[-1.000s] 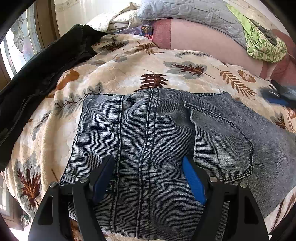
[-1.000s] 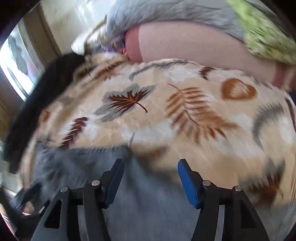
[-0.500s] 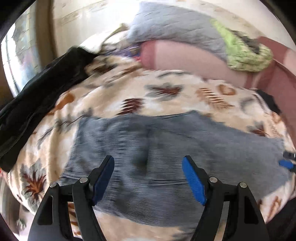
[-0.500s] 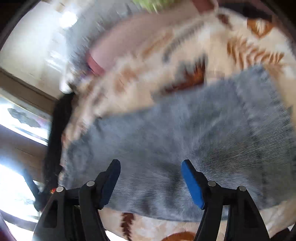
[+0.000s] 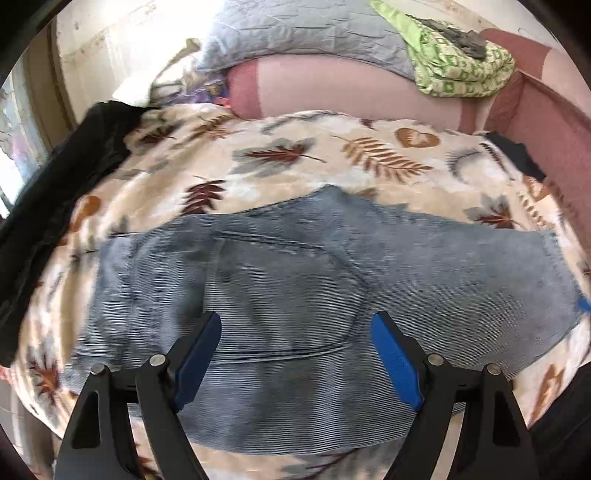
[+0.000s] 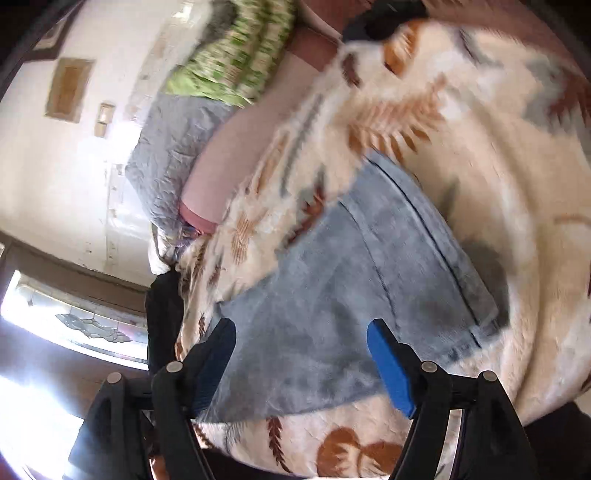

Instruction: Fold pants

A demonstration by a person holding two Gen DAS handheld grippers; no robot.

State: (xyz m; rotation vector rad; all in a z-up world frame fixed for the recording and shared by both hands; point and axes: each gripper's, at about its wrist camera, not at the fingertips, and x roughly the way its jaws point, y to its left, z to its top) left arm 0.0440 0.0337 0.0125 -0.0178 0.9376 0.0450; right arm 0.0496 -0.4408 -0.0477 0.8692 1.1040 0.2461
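Observation:
Grey-blue denim pants [image 5: 295,288] lie folded flat on a cream blanket with a leaf print [image 5: 295,162], back pocket up. My left gripper [image 5: 295,354] is open and empty, raised above the pants near their front edge. In the right wrist view the pants [image 6: 354,295] show tilted, with a hem at the right. My right gripper [image 6: 299,365] is open and empty above their near edge. A bit of the right gripper's blue pad [image 5: 583,304] shows at the pants' right end in the left wrist view.
A black garment [image 5: 55,192] lies along the blanket's left edge. A pink bolster [image 5: 351,92], a grey quilt [image 5: 303,33] and a green patterned cloth [image 5: 458,62] sit at the back. A window [image 6: 74,317] is to the left.
Both grippers have lifted and pulled back from the pants, staying open. The right gripper has rolled, so its view is tilted. The pants lie still.

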